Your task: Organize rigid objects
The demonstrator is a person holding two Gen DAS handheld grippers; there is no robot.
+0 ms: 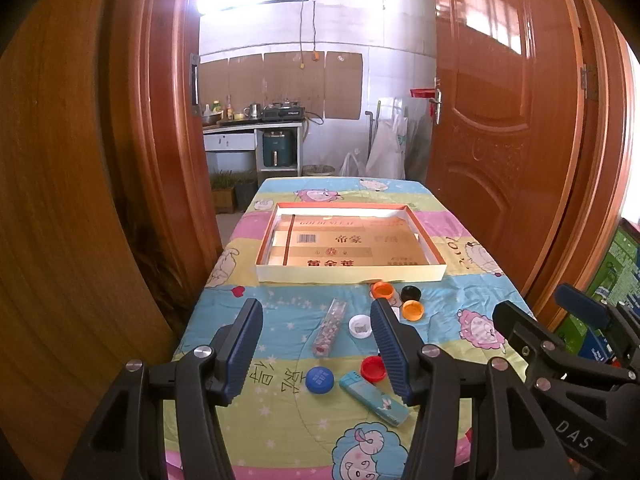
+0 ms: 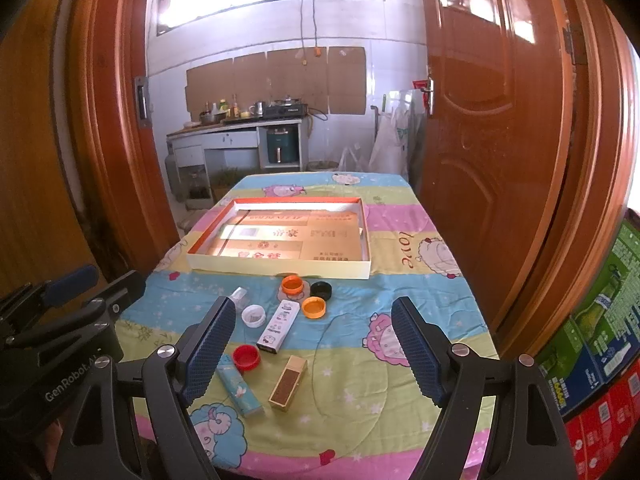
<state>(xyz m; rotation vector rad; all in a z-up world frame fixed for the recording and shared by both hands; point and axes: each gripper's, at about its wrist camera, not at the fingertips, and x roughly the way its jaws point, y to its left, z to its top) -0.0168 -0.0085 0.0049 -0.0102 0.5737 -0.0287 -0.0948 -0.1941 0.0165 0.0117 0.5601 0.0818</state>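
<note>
Hovering above the near end of the cartoon-print tablecloth (image 2: 400,368), the left gripper (image 1: 316,344) and right gripper (image 2: 312,344) both stood wide apart, holding nothing. At twelve o'clock lay the shallow cardboard box (image 2: 280,270), bare inside. Between box and grippers sat bottle caps: two orange (image 2: 314,307), a black cap (image 2: 321,290), a red cap (image 2: 246,357), a blue cap (image 1: 319,379). Beside them lay a teal lighter (image 2: 240,390), a white lighter (image 2: 280,326), a brown, possibly matchbox-like, case (image 2: 287,383) and a clear tube (image 1: 330,326).

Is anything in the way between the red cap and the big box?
Yes. From the red cap, the white lighter and the orange caps lie on the cloth before the shallow box. Lifting over them clears everything.
</note>
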